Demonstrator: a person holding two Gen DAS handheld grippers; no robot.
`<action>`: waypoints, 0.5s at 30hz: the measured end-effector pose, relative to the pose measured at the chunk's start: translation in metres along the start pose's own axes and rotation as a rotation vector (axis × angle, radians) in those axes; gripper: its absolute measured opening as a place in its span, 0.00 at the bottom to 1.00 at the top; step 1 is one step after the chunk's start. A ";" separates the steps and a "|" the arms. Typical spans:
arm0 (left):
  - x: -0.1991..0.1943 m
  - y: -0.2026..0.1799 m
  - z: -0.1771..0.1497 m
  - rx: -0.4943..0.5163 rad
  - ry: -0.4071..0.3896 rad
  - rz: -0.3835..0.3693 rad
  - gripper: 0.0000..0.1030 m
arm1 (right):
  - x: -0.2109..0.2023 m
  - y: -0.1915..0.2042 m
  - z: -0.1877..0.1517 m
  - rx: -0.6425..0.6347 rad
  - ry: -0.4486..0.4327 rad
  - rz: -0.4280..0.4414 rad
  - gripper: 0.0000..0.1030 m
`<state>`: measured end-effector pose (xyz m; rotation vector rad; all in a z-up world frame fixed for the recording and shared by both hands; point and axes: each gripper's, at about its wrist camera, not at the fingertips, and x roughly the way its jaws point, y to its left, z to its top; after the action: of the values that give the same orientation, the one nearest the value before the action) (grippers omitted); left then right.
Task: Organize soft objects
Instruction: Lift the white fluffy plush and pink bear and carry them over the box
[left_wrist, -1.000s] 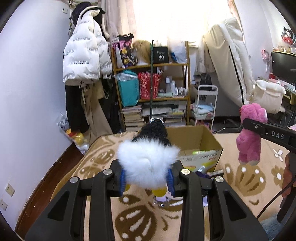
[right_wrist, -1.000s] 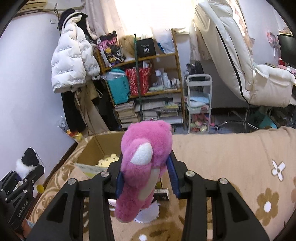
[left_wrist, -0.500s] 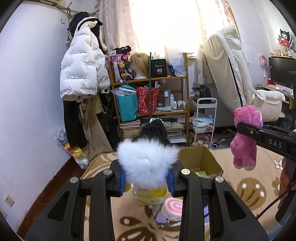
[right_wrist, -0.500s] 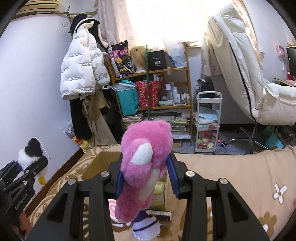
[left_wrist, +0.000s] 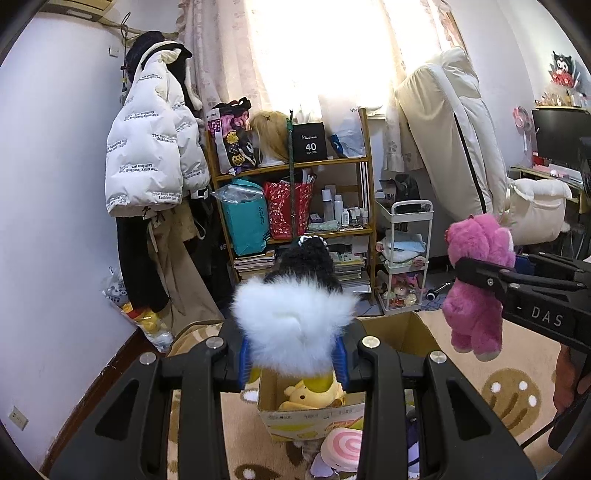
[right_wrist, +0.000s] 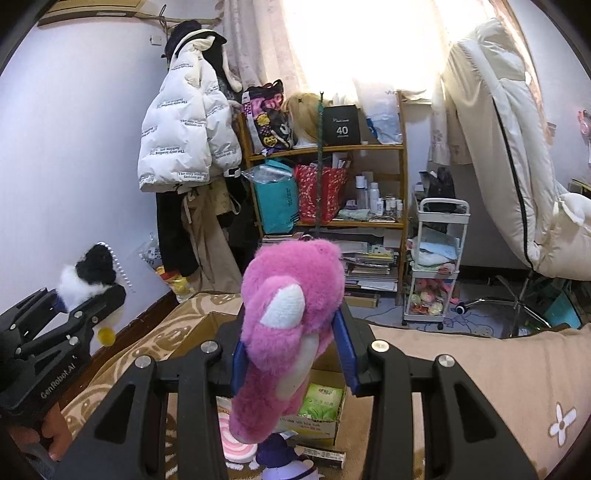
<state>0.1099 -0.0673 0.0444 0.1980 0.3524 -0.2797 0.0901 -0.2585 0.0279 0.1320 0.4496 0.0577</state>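
Left hand-held gripper (left_wrist: 293, 360) clamps a black-and-white plush (left_wrist: 295, 314) above the cardboard box (left_wrist: 406, 328). Right hand-held gripper (right_wrist: 293, 354) clamps a pink plush bear (right_wrist: 291, 314) near the box. A yellow plush (left_wrist: 310, 395) already lies inside; both held toys and a pink-swirl toy (left_wrist: 341, 445) in front of the box remain unplaced.

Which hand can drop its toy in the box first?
Probably the left. The left gripper holds the black-and-white plush right above the cardboard box; the right gripper's pink bear hangs off to one side.
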 end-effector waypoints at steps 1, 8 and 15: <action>0.002 0.000 0.000 0.002 0.003 -0.004 0.33 | 0.002 0.000 0.000 0.000 0.002 0.003 0.42; 0.025 -0.004 -0.007 0.003 0.035 -0.013 0.33 | 0.025 0.000 -0.006 -0.014 0.030 0.023 0.42; 0.047 -0.011 -0.021 -0.007 0.072 -0.034 0.33 | 0.050 -0.004 -0.022 0.006 0.089 0.032 0.42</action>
<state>0.1426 -0.0839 0.0064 0.1961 0.4286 -0.3051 0.1259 -0.2556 -0.0140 0.1431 0.5367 0.0941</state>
